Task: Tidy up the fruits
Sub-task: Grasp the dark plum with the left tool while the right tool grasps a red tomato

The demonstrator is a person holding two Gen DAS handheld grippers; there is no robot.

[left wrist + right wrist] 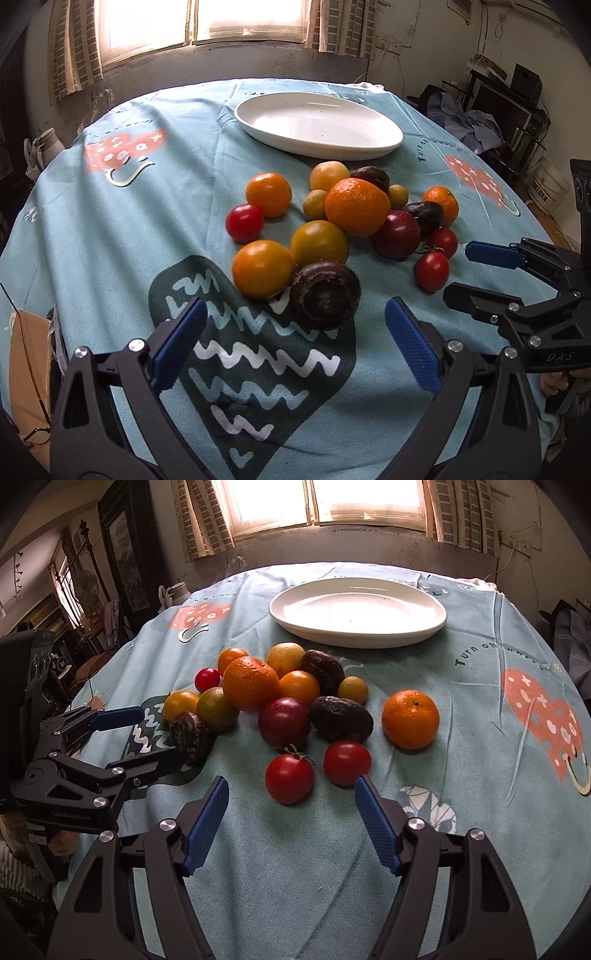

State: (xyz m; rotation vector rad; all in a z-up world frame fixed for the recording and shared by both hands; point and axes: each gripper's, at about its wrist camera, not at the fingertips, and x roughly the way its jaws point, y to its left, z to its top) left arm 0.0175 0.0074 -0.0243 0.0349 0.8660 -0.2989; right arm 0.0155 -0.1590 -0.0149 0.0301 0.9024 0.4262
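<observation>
A pile of mixed fruit lies on the blue cloth: a big orange (357, 206) (250, 682), small oranges, red tomatoes (289, 778), dark passion fruits (325, 294) (340, 713) and a plum (283, 722). An empty white oval plate (384, 127) (424, 603) stands behind the pile. My left gripper (295, 319) is open and empty, just in front of a dark passion fruit. My right gripper (291, 794) is open and empty, just in front of two red tomatoes. Each gripper shows in the other's view: the right one (469, 269), the left one (155, 731).
The round table is covered by a blue cloth (110, 240) with heart prints. A window is behind the table. Furniture and clutter (509, 110) stand at the right wall, a dark cabinet (125, 554) at the left.
</observation>
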